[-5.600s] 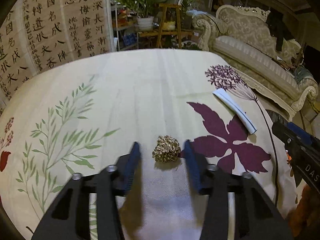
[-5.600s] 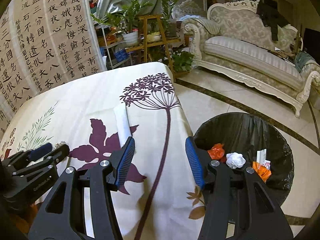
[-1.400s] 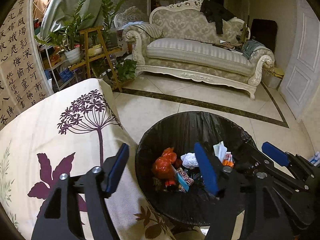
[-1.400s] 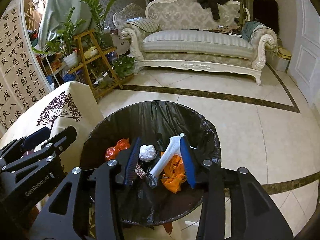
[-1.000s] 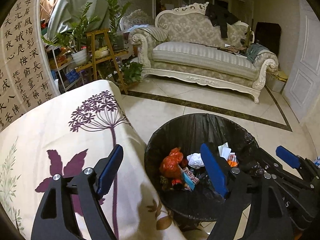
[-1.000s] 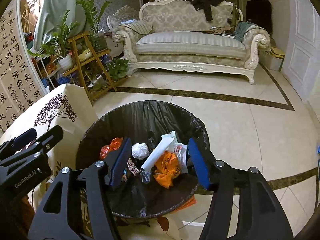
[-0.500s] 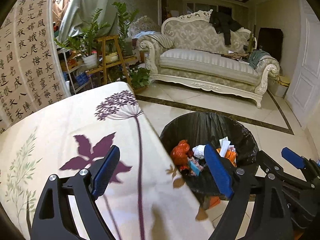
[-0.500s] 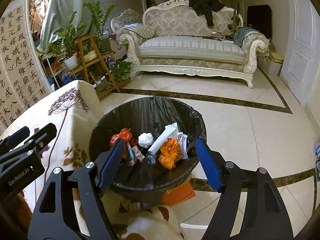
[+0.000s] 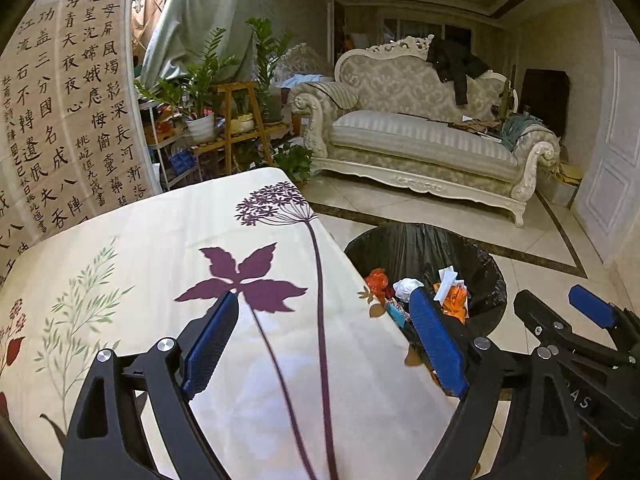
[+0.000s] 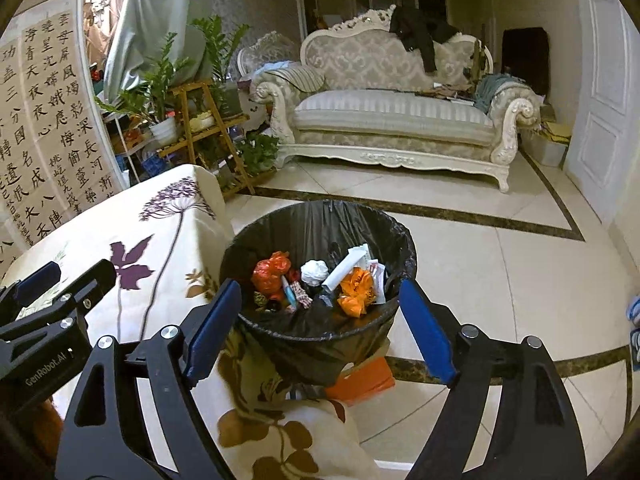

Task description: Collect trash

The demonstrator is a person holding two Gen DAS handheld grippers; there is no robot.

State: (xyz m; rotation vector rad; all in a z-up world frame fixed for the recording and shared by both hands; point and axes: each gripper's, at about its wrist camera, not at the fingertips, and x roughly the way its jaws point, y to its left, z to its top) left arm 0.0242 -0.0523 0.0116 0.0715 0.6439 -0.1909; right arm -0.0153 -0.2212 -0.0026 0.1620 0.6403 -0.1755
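left tongs (image 9: 324,340) spread wide, nothing between them, over the floral-cloth desk (image 9: 160,240) at lower centre of the left view. right tongs (image 10: 320,320) are opening, empty, at lower centre of the right view. trash sits in the black-lined bin (image 10: 320,220) mid-frame: white paper roll (image 10: 346,266), orange bag (image 10: 356,292), white wad (image 10: 314,272).

Dim indoor light, fisheye warp, dark corners

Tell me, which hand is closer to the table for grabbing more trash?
Probably the left gripper: its open, empty fingers hang over the tablecloth, while the right gripper, opening and empty, faces the trash bin.
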